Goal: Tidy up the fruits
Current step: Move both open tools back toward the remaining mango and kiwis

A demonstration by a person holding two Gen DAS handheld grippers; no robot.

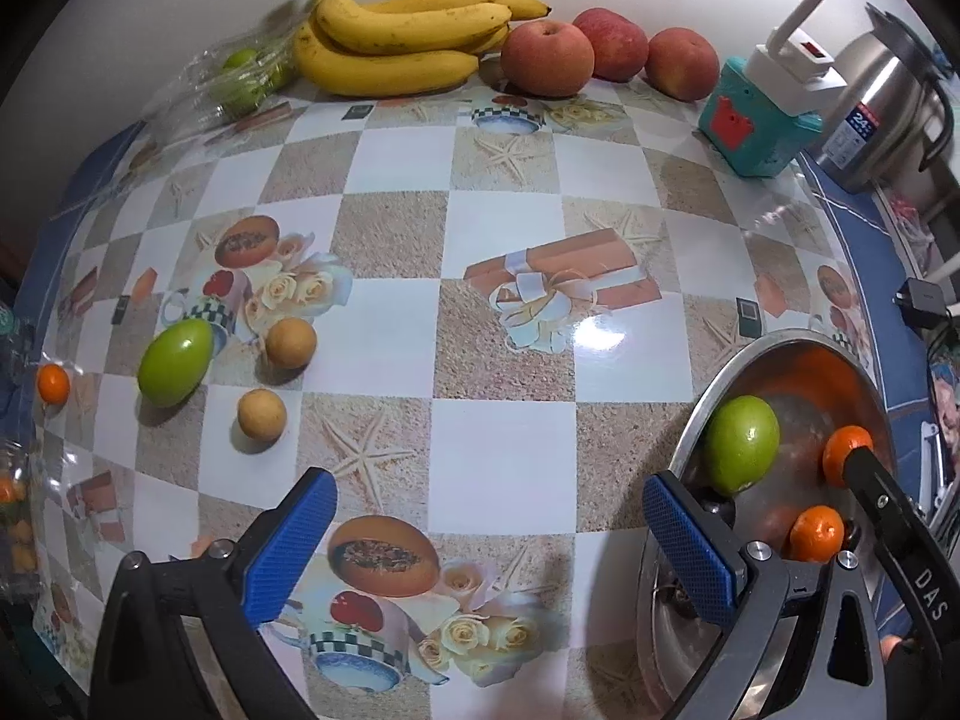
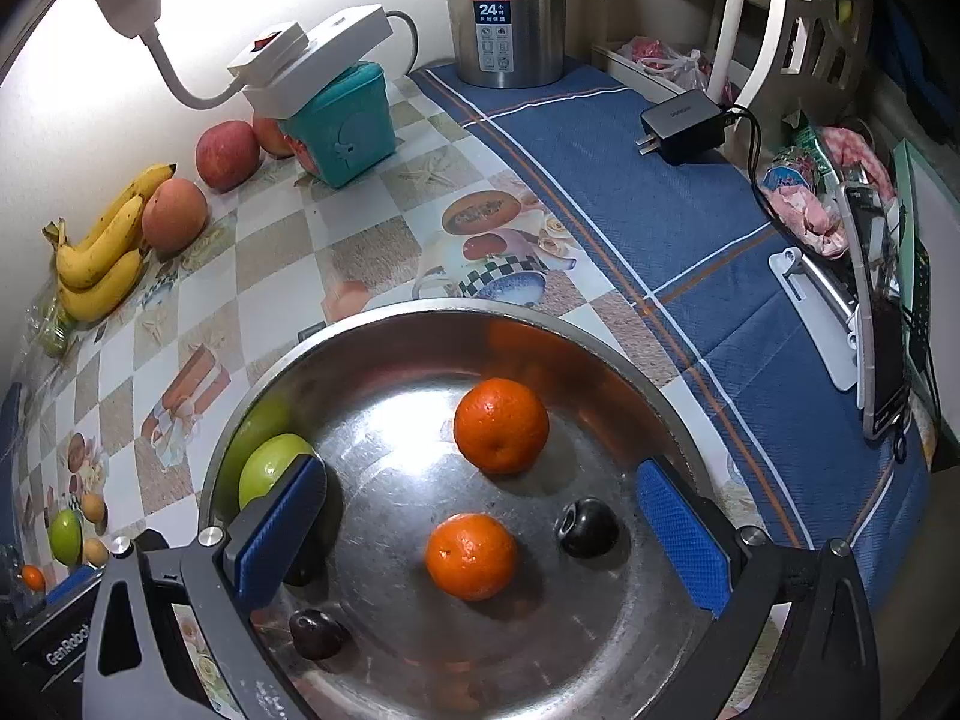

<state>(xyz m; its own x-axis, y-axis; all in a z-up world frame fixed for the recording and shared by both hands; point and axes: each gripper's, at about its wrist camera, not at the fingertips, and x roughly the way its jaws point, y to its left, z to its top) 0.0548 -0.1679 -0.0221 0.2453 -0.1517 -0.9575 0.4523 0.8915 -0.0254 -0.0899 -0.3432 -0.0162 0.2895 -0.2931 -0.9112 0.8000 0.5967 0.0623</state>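
Observation:
A steel bowl (image 2: pixel 384 336) holds two oranges (image 2: pixel 501 425) (image 2: pixel 471 556), a green fruit (image 2: pixel 270 468) and two dark plums (image 2: pixel 588 527). My right gripper (image 2: pixel 480 534) is open and empty, hovering over the bowl with the nearer orange between its fingers' line. My left gripper (image 1: pixel 489 540) is open and empty above the table, left of the bowl (image 1: pixel 720 384). On the table at left lie a green fruit (image 1: pixel 175 362), two small tan fruits (image 1: pixel 291 342) (image 1: pixel 261 414) and a small orange (image 1: pixel 53 384).
Bananas (image 1: pixel 396 30), three apples (image 1: pixel 547 58) and a bag of green fruit (image 1: pixel 240 81) line the back wall. A teal box (image 1: pixel 759 129) with a white power strip, a steel flask (image 2: pixel 504 12), a black charger (image 2: pixel 684 126) and clutter at the right edge.

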